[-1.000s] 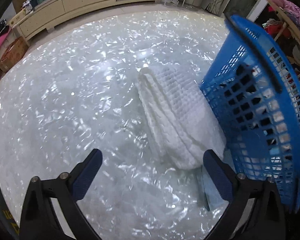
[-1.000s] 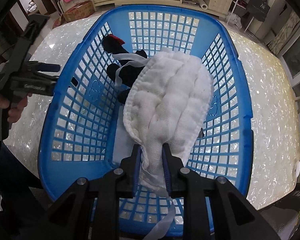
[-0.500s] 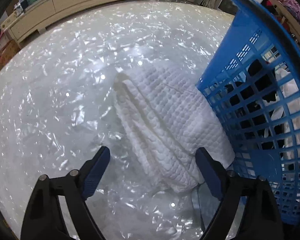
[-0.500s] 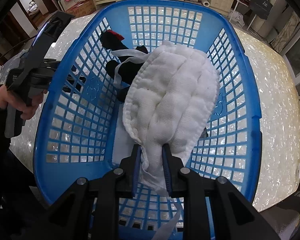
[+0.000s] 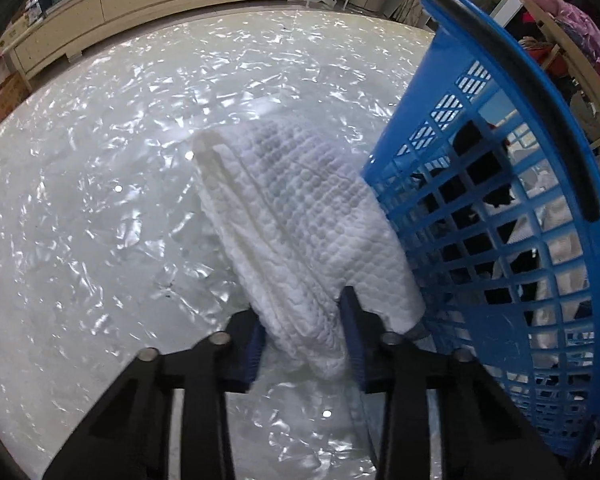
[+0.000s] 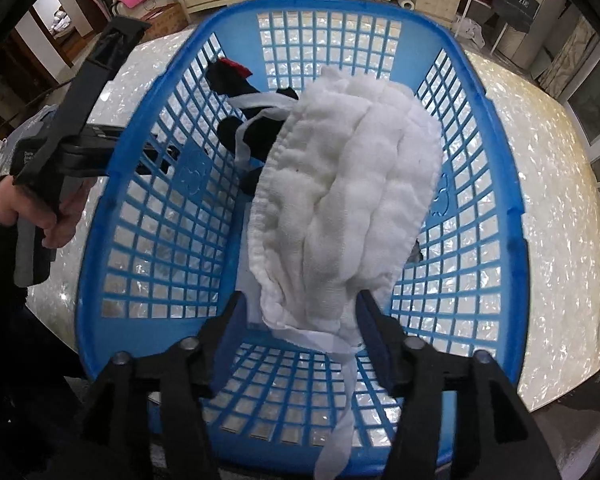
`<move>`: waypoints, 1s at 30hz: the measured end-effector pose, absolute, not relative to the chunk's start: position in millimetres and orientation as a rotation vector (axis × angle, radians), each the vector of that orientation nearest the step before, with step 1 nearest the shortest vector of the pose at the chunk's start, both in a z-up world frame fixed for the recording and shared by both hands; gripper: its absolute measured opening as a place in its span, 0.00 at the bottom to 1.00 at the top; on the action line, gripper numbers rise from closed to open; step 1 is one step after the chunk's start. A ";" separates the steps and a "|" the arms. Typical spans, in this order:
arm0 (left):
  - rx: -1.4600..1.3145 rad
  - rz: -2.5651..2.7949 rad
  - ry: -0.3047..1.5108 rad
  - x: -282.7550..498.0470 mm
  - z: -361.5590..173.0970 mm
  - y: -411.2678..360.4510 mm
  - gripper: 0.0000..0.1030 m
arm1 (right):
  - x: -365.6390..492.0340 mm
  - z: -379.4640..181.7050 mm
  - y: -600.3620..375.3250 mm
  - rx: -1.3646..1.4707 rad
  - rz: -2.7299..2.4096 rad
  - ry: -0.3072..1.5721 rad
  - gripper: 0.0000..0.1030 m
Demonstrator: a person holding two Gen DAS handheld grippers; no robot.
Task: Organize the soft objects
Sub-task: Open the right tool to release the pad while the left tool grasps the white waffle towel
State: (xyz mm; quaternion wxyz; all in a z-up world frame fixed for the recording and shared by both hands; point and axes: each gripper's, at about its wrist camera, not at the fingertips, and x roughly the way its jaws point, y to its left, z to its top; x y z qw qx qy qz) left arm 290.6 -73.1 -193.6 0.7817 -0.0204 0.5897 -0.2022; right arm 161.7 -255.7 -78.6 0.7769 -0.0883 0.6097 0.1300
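The left gripper [image 5: 304,336], tilted steeply down, is being closed around the towel [image 5: 300,216] lying on the table [image 5: 100,208] against the basket [image 5: 500,240]. The right gripper [image 6: 300,332], pointed down over the basket, is being opened, the cloth [image 6: 340,208] lying loose between its jaws.

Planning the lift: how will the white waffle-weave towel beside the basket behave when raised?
The waffle-weave towel is folded in soft layers, so it will probably droop and unfold. It looks light. The left tool is closing around one end only; the rest may drag against the blue basket.
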 end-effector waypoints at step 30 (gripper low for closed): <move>0.004 -0.406 1.080 170.3 -53.7 -50.1 0.17 | 104.6 -11.3 -286.7 -0.197 0.198 1.129 1.00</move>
